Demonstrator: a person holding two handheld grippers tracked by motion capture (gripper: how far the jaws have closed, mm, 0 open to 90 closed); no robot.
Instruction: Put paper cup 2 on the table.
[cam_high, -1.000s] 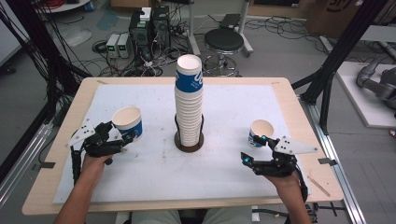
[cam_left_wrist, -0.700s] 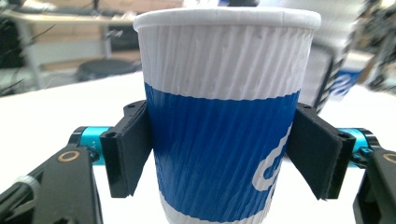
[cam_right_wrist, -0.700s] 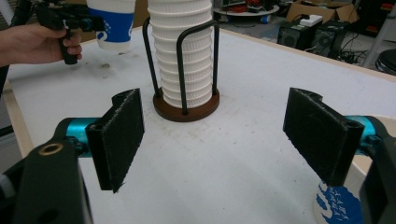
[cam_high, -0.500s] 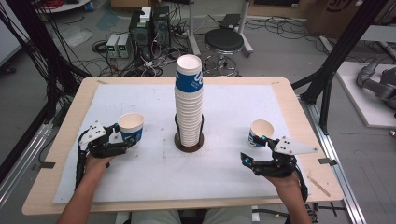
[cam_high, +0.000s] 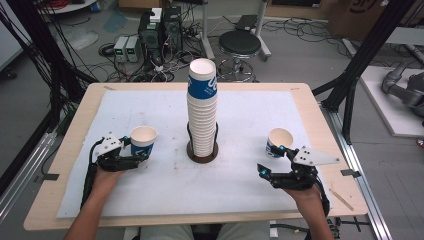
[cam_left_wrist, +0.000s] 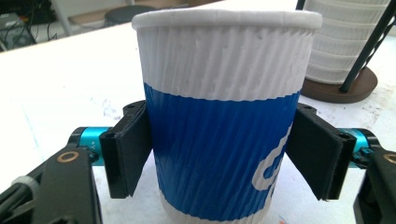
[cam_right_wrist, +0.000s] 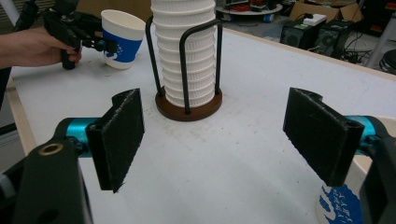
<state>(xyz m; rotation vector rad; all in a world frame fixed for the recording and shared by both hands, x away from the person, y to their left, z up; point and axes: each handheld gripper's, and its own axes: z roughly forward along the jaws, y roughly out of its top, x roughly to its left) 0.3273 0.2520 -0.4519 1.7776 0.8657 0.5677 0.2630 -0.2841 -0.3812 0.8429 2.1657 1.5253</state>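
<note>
The worktop (cam_high: 310, 107) is the biggest thing here, covered with a white sheet. At its centre a tall stack of cups (cam_high: 202, 112) stands in a wire-framed holder, which looks meant to keep the column upright. At nine o'clock from the stack stands a blue-and-white cup (cam_high: 142, 141), upright on the sheet, pinched at its blue band by the left hand-held gripper (cam_high: 134, 159). At three o'clock a second cup (cam_high: 279, 142) sits at eleven o'clock from the right hand-held gripper (cam_high: 272, 161), whose jaws are spread wide with nothing between them, apparently just clear of it.
</note>
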